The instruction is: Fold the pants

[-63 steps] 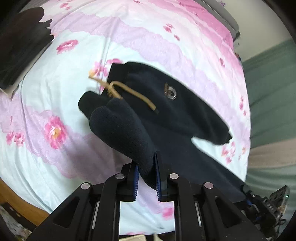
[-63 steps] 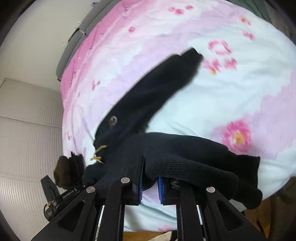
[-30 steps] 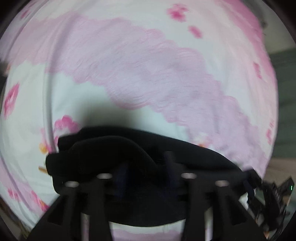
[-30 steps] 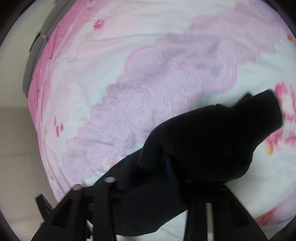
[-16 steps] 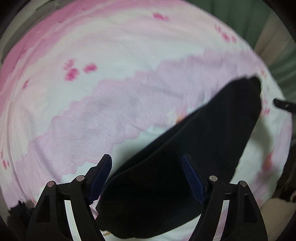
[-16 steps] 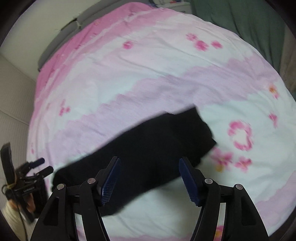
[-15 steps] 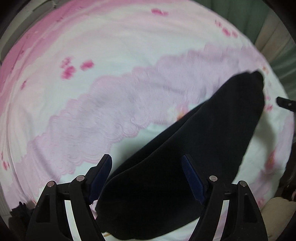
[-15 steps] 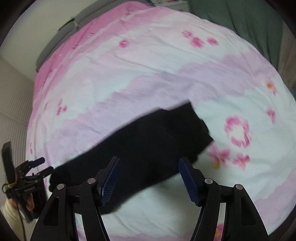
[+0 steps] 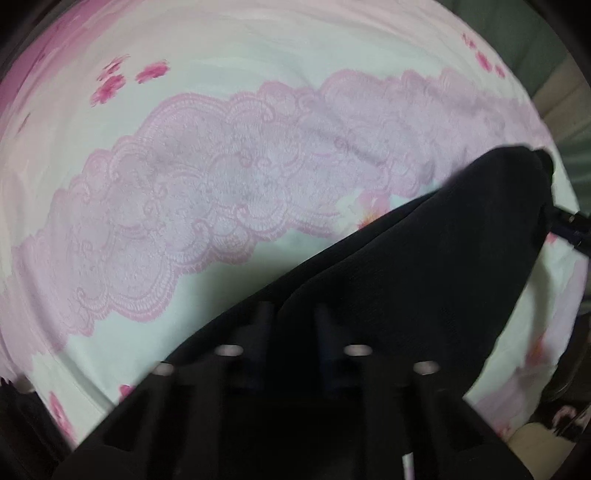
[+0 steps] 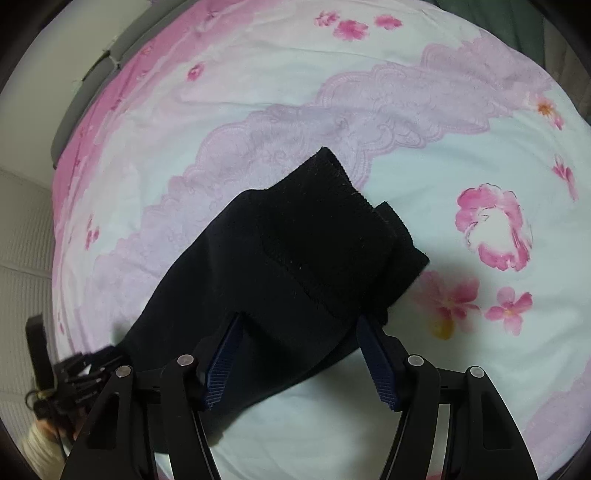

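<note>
The black pants (image 10: 295, 258) lie folded in half on the pink and white floral bedspread (image 10: 461, 140), ribbed cuffs stacked at the far end. My right gripper (image 10: 299, 347) is open, its blue pads on either side of the near edge of the cloth, holding nothing. In the left wrist view the pants (image 9: 424, 266) run from the bottom toward the upper right. My left gripper (image 9: 291, 325) is blurred and dark against the cloth; its fingers stand close together, and I cannot tell whether they pinch fabric.
The bedspread (image 9: 221, 184) fills both views, with a lilac lace band across it. The left gripper's body (image 10: 74, 369) shows at the right wrist view's lower left. A green curtain (image 9: 517, 33) and the bed's grey edge (image 10: 92, 74) lie beyond.
Both grippers let go of the cuffs after laying them over the waistband and opened. Since then the left gripper has dropped onto the cloth with its fingers drawn closer. The right gripper moved nearer the cuffs.
</note>
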Tool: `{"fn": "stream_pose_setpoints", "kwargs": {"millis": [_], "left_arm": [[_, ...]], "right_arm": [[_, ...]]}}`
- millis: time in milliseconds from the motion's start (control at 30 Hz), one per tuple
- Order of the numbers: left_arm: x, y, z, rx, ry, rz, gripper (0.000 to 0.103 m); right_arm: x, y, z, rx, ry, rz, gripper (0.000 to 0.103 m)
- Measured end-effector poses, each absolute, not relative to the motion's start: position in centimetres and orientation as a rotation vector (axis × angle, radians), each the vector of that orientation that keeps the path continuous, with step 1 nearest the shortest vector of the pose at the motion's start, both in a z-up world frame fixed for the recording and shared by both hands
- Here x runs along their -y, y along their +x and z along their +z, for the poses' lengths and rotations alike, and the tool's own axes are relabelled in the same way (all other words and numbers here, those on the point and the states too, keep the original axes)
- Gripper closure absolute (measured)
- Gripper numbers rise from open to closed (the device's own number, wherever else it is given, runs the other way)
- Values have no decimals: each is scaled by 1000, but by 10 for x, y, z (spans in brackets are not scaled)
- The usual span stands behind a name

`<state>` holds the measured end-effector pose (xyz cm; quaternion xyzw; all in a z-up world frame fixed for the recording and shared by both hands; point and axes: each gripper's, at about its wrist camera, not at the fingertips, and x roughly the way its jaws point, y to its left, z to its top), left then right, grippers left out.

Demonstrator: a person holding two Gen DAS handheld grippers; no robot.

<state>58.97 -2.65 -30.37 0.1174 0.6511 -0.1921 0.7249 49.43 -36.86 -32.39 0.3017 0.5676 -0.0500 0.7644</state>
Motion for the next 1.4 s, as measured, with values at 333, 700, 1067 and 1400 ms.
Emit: {"fn": "stream_pose_setpoints", "kwargs": {"millis": [333,700,1067,1400], "left_arm": [[30,607,-297,-1409,212,-399,88],[-27,573,-210,-1187,67,-231,31],[-147,431,-243,-1253,-266,59,24],[-145,410,-316,-1226,-813,84,24]], "right_arm": [[345,473,-283,-1202,571,-58,37],[275,455,-259,-1212,398,185,37],[207,429,-287,-1312,277,393,37],[185,416,-309,-1393,226,462,37]]}}
